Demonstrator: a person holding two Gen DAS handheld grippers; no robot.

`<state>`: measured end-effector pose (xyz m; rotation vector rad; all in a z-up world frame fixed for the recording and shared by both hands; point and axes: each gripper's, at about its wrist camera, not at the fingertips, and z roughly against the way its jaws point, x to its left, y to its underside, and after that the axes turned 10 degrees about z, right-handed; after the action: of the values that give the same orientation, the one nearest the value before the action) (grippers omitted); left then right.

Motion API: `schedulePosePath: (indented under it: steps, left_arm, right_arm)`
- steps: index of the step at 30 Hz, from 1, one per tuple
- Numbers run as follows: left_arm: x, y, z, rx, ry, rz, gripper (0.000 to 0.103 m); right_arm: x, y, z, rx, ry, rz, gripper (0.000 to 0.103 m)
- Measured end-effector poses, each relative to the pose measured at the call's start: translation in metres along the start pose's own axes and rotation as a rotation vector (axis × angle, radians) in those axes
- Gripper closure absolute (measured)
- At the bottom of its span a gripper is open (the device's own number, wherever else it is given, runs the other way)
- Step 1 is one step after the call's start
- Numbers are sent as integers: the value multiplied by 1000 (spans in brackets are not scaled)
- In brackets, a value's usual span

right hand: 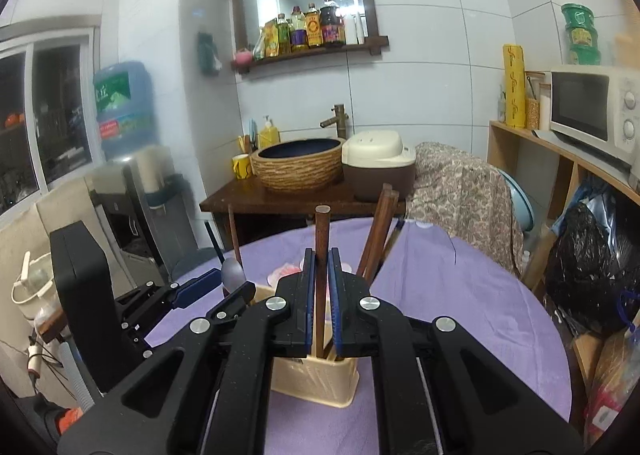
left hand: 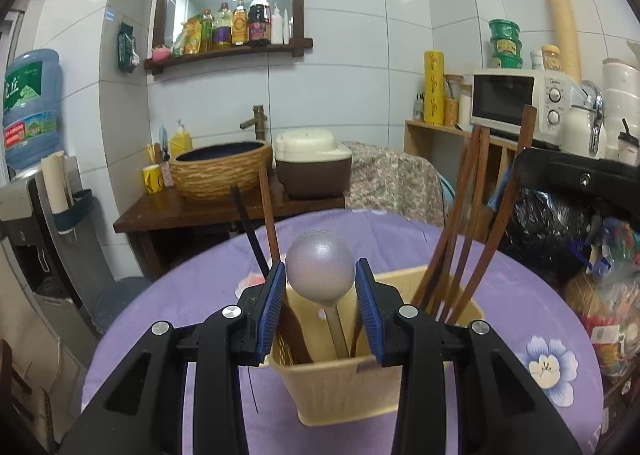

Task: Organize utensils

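My left tool [left hand: 320, 291] squeezes the spoon [left hand: 320, 265] and my right tool [right hand: 319, 291] squeezes a chopstick [right hand: 322, 239], both standing in the basket [left hand: 340, 395] on the surface [left hand: 520, 295]; a crooked pull could tip it.

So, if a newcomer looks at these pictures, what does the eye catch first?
First, the silver spoon, standing bowl-up in the cream basket between the left gripper pads. Next, the right gripper, shut on a brown chopstick over the same basket on the purple tablecloth.
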<state>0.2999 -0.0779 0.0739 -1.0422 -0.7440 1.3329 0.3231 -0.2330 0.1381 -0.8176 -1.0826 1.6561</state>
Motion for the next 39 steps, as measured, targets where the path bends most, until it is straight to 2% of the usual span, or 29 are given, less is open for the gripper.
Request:
schedulePosePath:
  steps: [7,9,11,12,13,15,16,18,22,25,30,34,37,39]
  left_arm:
    - [6,12,-6,54,10,6,66]
    - [10,14,0,50,32,16,59]
    - [13,17,10,33,37,20,38]
    - [14,19,16,18,35,23,35]
    - [15,21,20,9,36,23,31]
    - [17,28,32,-11,46,18,25]
    - [18,31,38,-19,49,13,24]
    - [18,39,49,-22,60,2,21]
    - [23,54,76,-38,90,10,5]
    - [22,66,97,-73,102,-15,5]
    - [19,96,123,-38,107,-72,5]
    - [30,123,160,-76,67,-3,5]
    - [42,142,186,-70,53,73,5]
    - [49,154,203,-91,13,94,5]
  right_arm:
    - [-1,24,-15,53,7,6,95]
    - [0,27,-15,56,14,18,93]
    - [1,32,-12,49,18,24,76]
    - [0,34,-9,46,23,22,51]
    - [-1,37,-4,28,36,16,34]
    - [-2,43,7,-3,69,22,26]
    - [-3,46,11,-4,79,28,17]
    - [-6,52,18,-5,100,30,7]
    - [-17,76,39,19,144,-5,6]
    - [-18,102,59,26,167,-52,6]
    - [8,152,95,28,124,-77,6]
    - [41,187,133,0,108,-54,6]
    - [64,209,164,-28,127,-32,6]
    - [78,218,184,-53,142,-5,6]
